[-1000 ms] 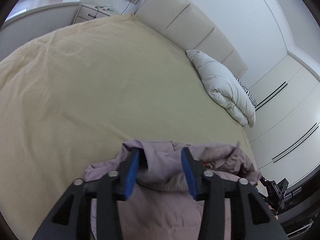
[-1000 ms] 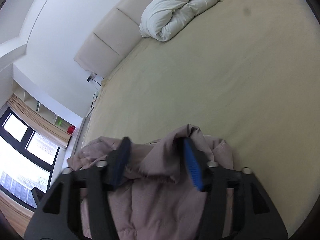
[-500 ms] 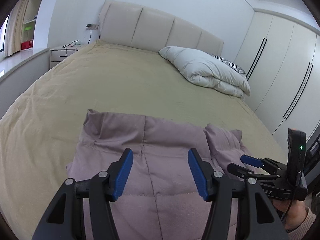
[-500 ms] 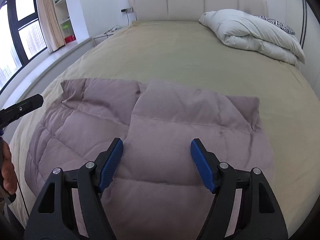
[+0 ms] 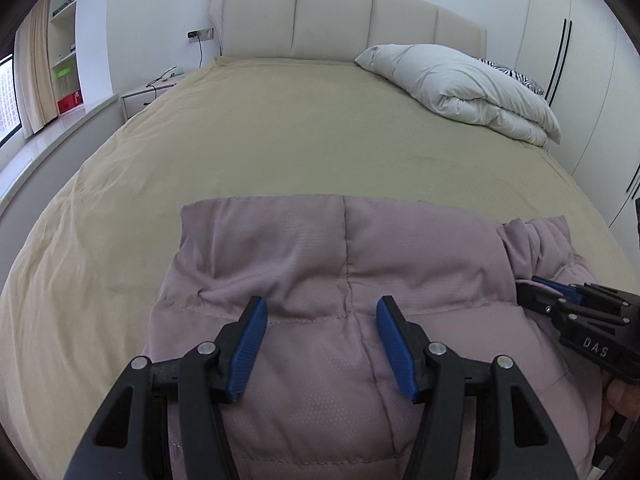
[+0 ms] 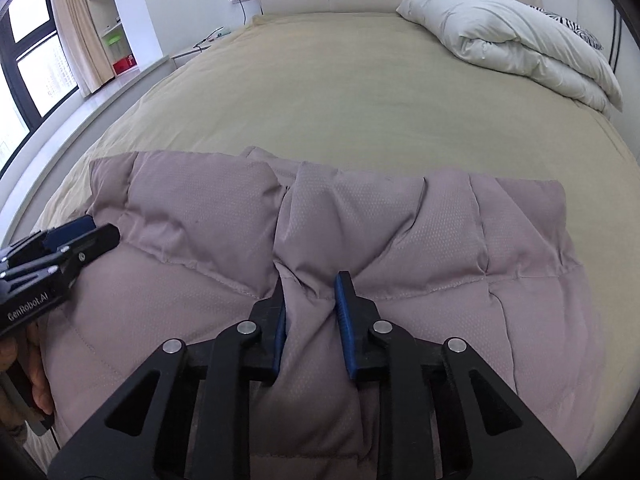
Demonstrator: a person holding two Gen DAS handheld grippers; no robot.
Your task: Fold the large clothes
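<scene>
A mauve quilted jacket (image 5: 320,248) lies spread on the near part of the beige bed (image 5: 280,128). My left gripper (image 5: 322,308) hovers open just over its left half, with only flat fabric below its blue pads. In the right wrist view the jacket (image 6: 440,240) is puckered into a ridge at its middle seam. My right gripper (image 6: 311,284) is closing on that ridge, and its pads press the fabric from both sides. Each gripper shows in the other's view: the right gripper (image 5: 540,288) at the jacket's right edge, the left gripper (image 6: 92,228) at its left.
A folded white duvet (image 5: 460,84) lies at the bed's far right, by the padded headboard (image 5: 340,12). A nightstand (image 5: 148,96) and a window ledge run along the left; white wardrobe doors (image 5: 580,60) stand on the right. A hand (image 6: 36,384) holds the left gripper.
The jacket, bunched at both grippers a second ago, now lies spread on the bed. Both views have rolled level and moved in. The right jaws have narrowed onto a fold.
</scene>
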